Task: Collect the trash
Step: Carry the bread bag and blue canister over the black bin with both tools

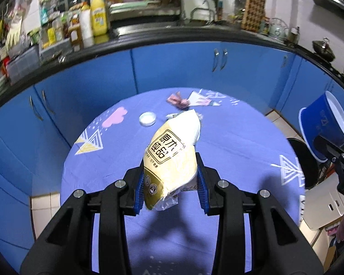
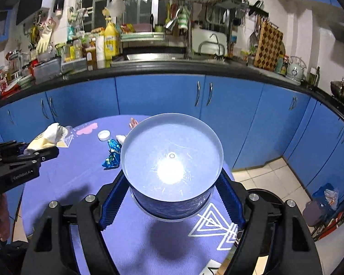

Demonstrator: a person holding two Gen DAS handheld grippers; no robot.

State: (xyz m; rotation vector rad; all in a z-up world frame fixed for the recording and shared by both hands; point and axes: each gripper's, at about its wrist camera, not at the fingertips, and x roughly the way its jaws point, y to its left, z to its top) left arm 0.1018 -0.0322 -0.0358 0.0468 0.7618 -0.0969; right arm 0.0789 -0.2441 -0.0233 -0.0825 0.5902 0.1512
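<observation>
Two views: from the left wrist, the left tongs (image 1: pixel 170 178) clamp a crumpled cream-and-gold food wrapper (image 1: pixel 172 153) with black characters, raised above the purple surface (image 1: pixel 240 142). From the right wrist, the right tongs (image 2: pixel 172 197) grip a blue paper bucket (image 2: pixel 172 183), white inside, above that surface.

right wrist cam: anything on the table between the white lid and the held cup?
Yes. In the right wrist view a crumpled blue foil wrapper and a small white scrap lie between the white lid and the cup.
</observation>
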